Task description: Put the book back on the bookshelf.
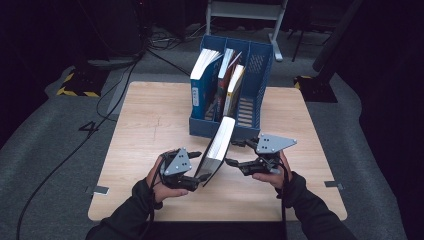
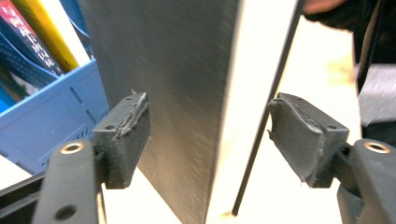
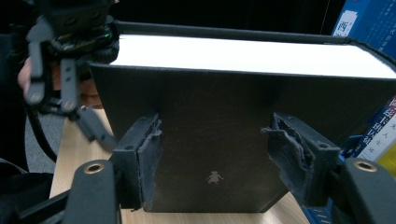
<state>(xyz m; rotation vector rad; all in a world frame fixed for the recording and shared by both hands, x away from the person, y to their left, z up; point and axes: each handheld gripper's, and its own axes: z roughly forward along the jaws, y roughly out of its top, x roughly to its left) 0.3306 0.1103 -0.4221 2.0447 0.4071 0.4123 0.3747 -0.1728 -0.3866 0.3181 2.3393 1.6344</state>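
near counter front: black book (image 1: pixel 218 150) on its lower edge, tilted, page block up and facing right, top leaning toward blue file rack (image 1: pixel 260 75)
book, position: between both hands, just in front of rack's front wall, lower corner on wooden counter (image 1: pixel 150 120)
book, left gripper view: dark cover (image 2: pixel 173 93) and pale page edges between the two pads, thin cover edge right of the pages
book, right gripper view: dark cover face-on (image 3: pixel 215 140), small pale figure printed near its lower edge, white page block on top
left hand-held gripper (image 1: pixel 196 167): at book's lower left corner, released, jaws standing wide on both sides of the book; left pad (image 2: pixel 123 135) at or almost at the cover, contact unclear; right pad clear of the pages
right hand-held gripper (image 1: pixel 235 152): just right of the book, released, jaws wide and pointing at the cover; both pads (image 3: pixel 147 158) in front of the cover, pressing on nothing visible
rack contents: several upright books (image 1: pixel 220 80) in left and middle compartments, right compartment partly free
rack, place: far middle of counter, open side up
hands: dark sleeves entering from bottom edge, one on each gripper body
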